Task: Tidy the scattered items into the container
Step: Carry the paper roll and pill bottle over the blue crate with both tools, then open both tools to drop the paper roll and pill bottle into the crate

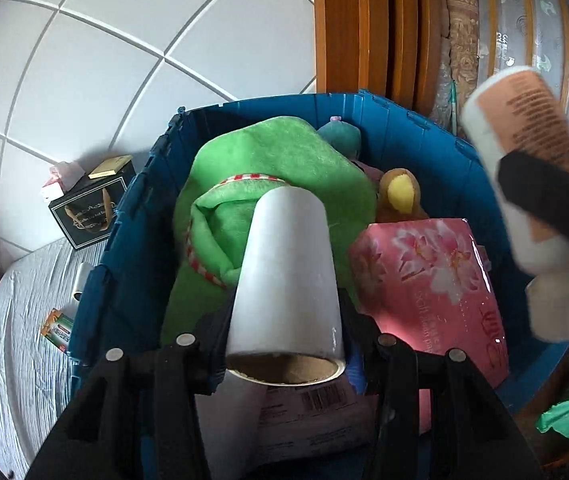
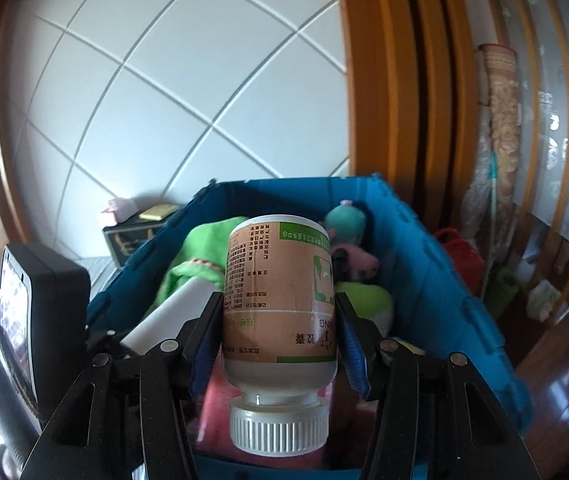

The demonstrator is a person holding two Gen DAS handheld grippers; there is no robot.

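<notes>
The blue bin (image 1: 404, 128) fills the middle of both views. In it lie a green cloth (image 1: 284, 160), a pink tissue pack (image 1: 436, 272) and plush toys (image 1: 400, 196). My left gripper (image 1: 284, 300) hangs over the bin's near side, its fingers against the sides of a white roll (image 1: 284, 272) with a cardboard core. My right gripper (image 2: 278, 300) is shut on a tan-labelled bottle (image 2: 280, 288), held with its white ribbed cap towards the camera. The left wrist view has that bottle (image 1: 524, 152) over the bin's right wall. The right wrist view has the roll (image 2: 172, 312) at lower left.
A black gift box (image 1: 88, 212) stands left of the bin on the white tiled floor. A small green and orange box (image 1: 58, 328) lies on a grey ribbed mat (image 1: 16, 320). Behind the bin rises a wooden door frame (image 1: 364, 24). A red object (image 2: 460, 260) stands to its right.
</notes>
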